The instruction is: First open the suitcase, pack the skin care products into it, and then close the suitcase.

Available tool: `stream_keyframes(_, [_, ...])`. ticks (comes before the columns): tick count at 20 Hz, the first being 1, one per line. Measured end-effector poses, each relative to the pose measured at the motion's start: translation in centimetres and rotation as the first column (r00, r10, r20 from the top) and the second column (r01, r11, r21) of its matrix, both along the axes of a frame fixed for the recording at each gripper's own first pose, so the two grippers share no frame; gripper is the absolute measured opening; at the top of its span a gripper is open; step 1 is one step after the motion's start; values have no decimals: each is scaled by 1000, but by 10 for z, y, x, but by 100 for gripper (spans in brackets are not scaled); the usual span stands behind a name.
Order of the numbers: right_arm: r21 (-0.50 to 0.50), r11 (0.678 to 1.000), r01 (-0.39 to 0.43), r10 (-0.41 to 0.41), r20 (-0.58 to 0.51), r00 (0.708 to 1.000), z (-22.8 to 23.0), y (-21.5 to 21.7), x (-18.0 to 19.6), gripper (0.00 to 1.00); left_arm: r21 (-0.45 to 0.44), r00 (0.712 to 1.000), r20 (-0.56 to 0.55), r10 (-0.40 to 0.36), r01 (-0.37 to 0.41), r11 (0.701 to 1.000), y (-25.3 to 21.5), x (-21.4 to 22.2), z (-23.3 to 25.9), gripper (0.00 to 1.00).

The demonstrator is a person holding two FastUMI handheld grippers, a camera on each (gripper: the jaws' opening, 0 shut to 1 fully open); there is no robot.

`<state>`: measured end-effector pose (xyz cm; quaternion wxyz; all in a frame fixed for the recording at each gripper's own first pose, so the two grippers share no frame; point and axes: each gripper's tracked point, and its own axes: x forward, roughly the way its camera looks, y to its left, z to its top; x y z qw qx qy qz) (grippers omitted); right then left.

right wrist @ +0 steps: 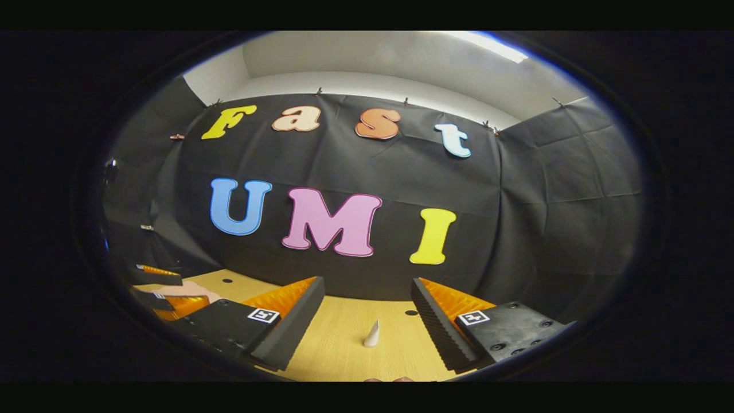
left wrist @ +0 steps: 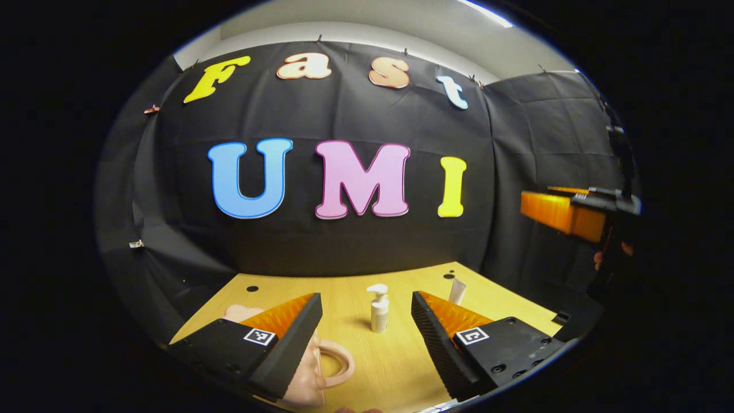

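Observation:
In the left gripper view a white pump bottle (left wrist: 378, 310) stands upright on the wooden table (left wrist: 395, 367), straight ahead of my open left gripper (left wrist: 366, 298). A white tube (left wrist: 457, 291) stands farther back to the right, partly behind the right finger. A small pink suitcase (left wrist: 307, 378) with a loop handle (left wrist: 339, 361) lies low on the left, mostly hidden by the left finger. In the right gripper view my right gripper (right wrist: 367, 282) is open above the table, and the white tube (right wrist: 373, 334) stands between and beyond its fingers.
The right gripper (left wrist: 565, 212) and the hand (left wrist: 610, 255) holding it hover high at the right edge of the left gripper view. The left gripper (right wrist: 157, 287) with a hand (right wrist: 186, 291) appears at the far left of the right gripper view. Black cloth walls close the table's back and sides.

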<state>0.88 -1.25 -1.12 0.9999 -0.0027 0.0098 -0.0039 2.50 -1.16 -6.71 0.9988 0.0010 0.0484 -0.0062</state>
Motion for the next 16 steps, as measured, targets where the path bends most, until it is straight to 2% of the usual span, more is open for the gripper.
stream_keyframes(3, [8, 1000, 4, -4, -14, 1000, -6, -4, 2, 96, -9, 993, -114, 9, -10, 1000, 0, 17, -51, 98])
stream_keyframes(7, [13, 1000, -20, 20, -27, 999, -12, -18, 5, 94, -14, 966, -248, 78, -84, 996, 11, 44, -103, 99])
stream_keyframes(9, [1, 999, -35, 35, -46, 998, -21, -32, 8, 96, 3, 940, -317, 124, -130, 991, 20, 59, -129, 99])
stream_keyframes(11, [6, 999, -36, 36, -75, 997, -34, -49, 15, 94, 14, 894, -422, 153, -163, 987, 21, 64, -162, 99])
stream_keyframes(12, [20, 999, -36, 38, -96, 995, -42, -55, 19, 96, 18, 871, -461, 168, -180, 984, 23, 69, -178, 99])
stream_keyframes(14, [52, 998, -35, 41, -120, 992, -53, -68, 28, 96, 35, 835, -510, 207, -220, 975, 29, 79, -200, 99])
stream_keyframes(16, [64, 997, -42, 51, -141, 989, -64, -80, 36, 96, 72, 817, -525, 238, -236, 969, 29, 84, -208, 98])
